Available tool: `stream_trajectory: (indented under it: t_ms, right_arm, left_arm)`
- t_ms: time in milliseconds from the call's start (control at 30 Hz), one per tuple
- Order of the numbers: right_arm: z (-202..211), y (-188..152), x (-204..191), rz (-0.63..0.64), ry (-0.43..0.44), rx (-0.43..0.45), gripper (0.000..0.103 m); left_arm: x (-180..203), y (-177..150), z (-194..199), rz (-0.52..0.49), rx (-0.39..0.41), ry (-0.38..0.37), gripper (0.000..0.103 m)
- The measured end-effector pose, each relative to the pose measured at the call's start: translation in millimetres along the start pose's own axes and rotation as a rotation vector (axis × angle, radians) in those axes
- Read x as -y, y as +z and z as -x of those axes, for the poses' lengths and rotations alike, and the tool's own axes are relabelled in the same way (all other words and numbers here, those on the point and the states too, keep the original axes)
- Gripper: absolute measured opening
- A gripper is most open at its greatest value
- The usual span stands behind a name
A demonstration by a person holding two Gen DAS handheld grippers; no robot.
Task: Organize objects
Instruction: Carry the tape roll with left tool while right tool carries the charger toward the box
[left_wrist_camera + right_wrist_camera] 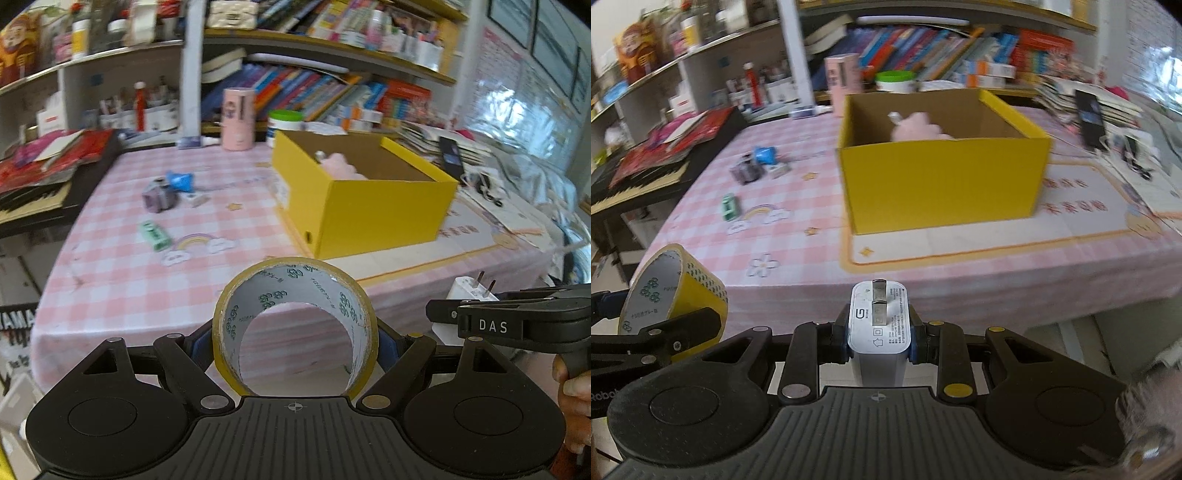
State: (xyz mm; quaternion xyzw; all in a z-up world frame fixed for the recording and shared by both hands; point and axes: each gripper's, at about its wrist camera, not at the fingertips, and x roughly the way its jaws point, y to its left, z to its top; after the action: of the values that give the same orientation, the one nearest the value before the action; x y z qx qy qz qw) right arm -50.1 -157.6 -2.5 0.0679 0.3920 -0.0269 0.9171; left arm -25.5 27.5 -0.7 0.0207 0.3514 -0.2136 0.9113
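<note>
My left gripper (295, 343) clamps the tape roll (295, 325) across its rim; my right gripper (879, 341) pinches the white charger (878, 325). Both sit short of the table edge, yellow box (942, 188) ahead. Risks: roll twisting out, charger clipping the box wall. Readable: "DAS", "G" logo.

The box (942, 184) stands on a mat (997, 243) on the right half of the table (798, 266), toward its back edge. A soft toy (916, 127) lies in the box. Left of the box, a cluster of small items (755, 166) sits mid-table, with a small pack (729, 206) nearer the front edge. Behind the box, at the back edge, stand a cylinder (842, 77) and a tub (895, 81). Shelves of books (942, 48) rise behind the table. A keyboard (635, 184) lies off the left edge.
</note>
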Motion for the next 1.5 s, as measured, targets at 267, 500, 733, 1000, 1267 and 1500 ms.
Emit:
stream_trajectory:
  t_ms: [267, 500, 733, 1000, 1267, 1500]
  right_arm:
    - [6.5, -6.3, 35.1, -0.071, -0.068, -0.005, 0.025]
    - [3.9, -2.1, 63.6, -0.123, -0.102, -0.012, 0.025]
    - [-2.9, 8.0, 74.6, -0.123, -0.104, -0.012, 0.025]
    - [-21.5, 38.6, 95.6, -0.111, -0.090, -0.017, 0.025]
    - [-30.0, 75.6, 111.1, -0.074, -0.070, 0.058, 0.025]
    - [-38.5, 123.7, 127.3, -0.008, -0.046, 0.173, 0.025]
  left_arm:
    - [33.1, 10.2, -22.2, -0.061, -0.024, -0.075, 0.083]
    - [51.5, 23.4, -38.8, -0.093, -0.024, -0.100, 0.083]
    - [57.3, 33.6, -49.2, -0.097, -0.023, -0.101, 0.083]
    - [65.5, 61.1, -62.7, -0.079, 0.034, -0.089, 0.083]
    - [69.3, 96.8, -77.1, -0.064, 0.106, -0.044, 0.083]
    - [77.9, 128.7, -99.7, -0.064, 0.154, 0.004, 0.083]
